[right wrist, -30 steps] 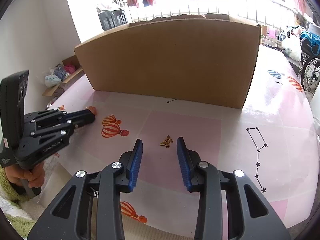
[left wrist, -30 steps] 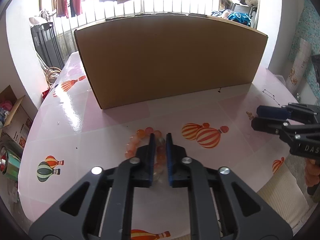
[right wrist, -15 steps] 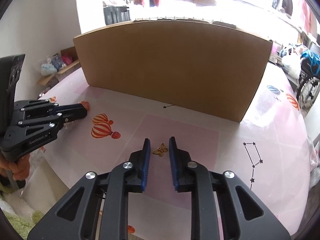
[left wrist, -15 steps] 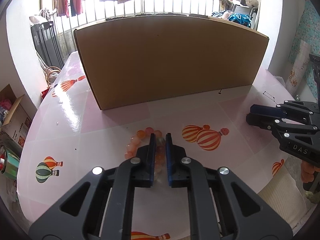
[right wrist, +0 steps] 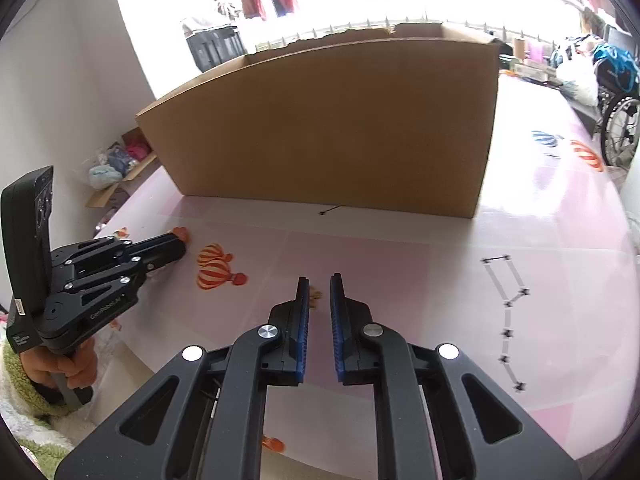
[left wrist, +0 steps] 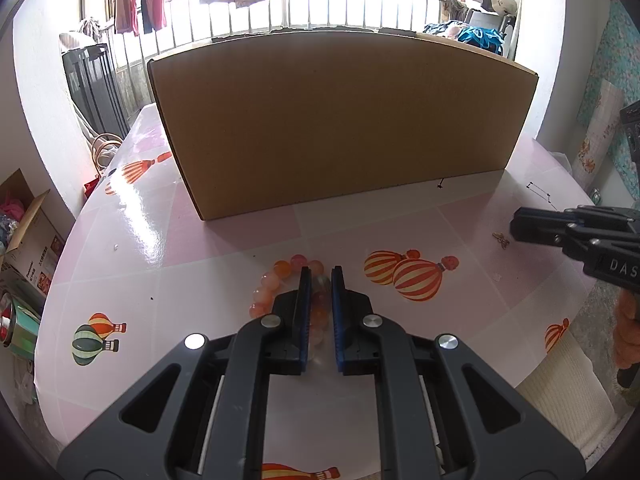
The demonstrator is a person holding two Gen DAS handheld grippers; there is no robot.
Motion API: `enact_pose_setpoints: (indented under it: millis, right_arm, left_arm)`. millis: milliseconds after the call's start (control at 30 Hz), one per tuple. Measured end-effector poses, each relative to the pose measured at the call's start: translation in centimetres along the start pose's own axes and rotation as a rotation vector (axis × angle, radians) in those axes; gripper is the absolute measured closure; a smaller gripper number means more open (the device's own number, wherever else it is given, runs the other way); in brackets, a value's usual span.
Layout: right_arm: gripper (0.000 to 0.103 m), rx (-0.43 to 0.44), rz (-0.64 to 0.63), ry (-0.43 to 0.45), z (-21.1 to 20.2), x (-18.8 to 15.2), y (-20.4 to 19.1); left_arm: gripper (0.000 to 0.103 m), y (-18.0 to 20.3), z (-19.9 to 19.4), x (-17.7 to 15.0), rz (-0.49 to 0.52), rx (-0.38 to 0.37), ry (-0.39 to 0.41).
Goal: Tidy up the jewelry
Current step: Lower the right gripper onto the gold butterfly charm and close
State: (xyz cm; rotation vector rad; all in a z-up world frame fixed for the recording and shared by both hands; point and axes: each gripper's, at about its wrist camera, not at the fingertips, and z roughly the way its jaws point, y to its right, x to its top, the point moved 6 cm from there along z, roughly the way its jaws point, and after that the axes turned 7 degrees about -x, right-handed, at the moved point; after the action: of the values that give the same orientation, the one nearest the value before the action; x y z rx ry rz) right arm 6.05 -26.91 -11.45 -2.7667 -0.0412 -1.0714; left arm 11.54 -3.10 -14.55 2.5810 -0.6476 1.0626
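Left claw (left wrist: pixel 320 276) clamped on orange bead bracelet (left wrist: pixel 276 280) lying on balloon-print bench (left wrist: pixel 132 240) | right claw (right wrist: pixel 319 284), jaws just closing, nearly shut around gold butterfly charm (right wrist: pixel 315 295); contact unclear | tall cardboard box (left wrist: pixel 340 120) walls off the far side | hand (right wrist: pixel 64 368) grips left handle.

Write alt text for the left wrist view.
The left gripper is shut on an orange-and-pink bead bracelet on a pink balloon-print table, before a cardboard box. At right, the right gripper, whose jaws have just been closing, points at a small gold charm just beyond them.
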Motion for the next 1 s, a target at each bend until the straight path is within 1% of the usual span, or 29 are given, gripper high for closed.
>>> enact_pose_setpoints:
  millis: [133, 300, 367, 600, 800, 867, 900, 933, 1000]
  right_arm:
    - [0.092, -0.055, -0.069, -0.003, 0.0, -0.4, -0.5]
    - [0.092, -0.070, -0.153, -0.009, 0.2, -0.7, -2.4]
    - [0.092, -0.074, -0.159, 0.002, 0.3, -0.5, -2.7]
    - [0.092, -0.012, -0.110, -0.002, 0.8, -0.2, -3.0]
    - [0.091, -0.044, -0.072, 0.027, 0.0, 0.0, -2.3]
    - [0.084, -0.061, -0.057, 0.027, 0.2, 0.1, -2.0]
    - [0.079, -0.073, -0.050, 0.026, 0.3, 0.0, -1.9]
    - [0.076, -0.082, -0.045, 0.027, 0.4, 0.0, -1.9]
    - [0.076, -0.088, -0.041, 0.023, 0.7, 0.0, -2.0]
  left_arm:
    - [0.094, 0.1, 0.1, 0.0, -0.001, 0.000, 0.000]
    - [0.094, 0.1, 0.1, 0.0, 0.000, 0.001, 0.000]
    - [0.094, 0.1, 0.1, 0.0, -0.001, 0.000, 0.000]
    - [0.094, 0.1, 0.1, 0.0, -0.002, 0.001, 0.002]
    - [0.094, 0.1, 0.1, 0.1, -0.002, 0.002, 0.002]
    - [0.094, 0.1, 0.1, 0.0, -0.003, 0.002, 0.002]
    - [0.094, 0.1, 0.1, 0.0, -0.002, 0.002, 0.002]
    - [0.094, 0.1, 0.1, 0.0, -0.002, 0.002, 0.002]
    - [0.094, 0.1, 0.1, 0.0, -0.002, 0.003, 0.002]
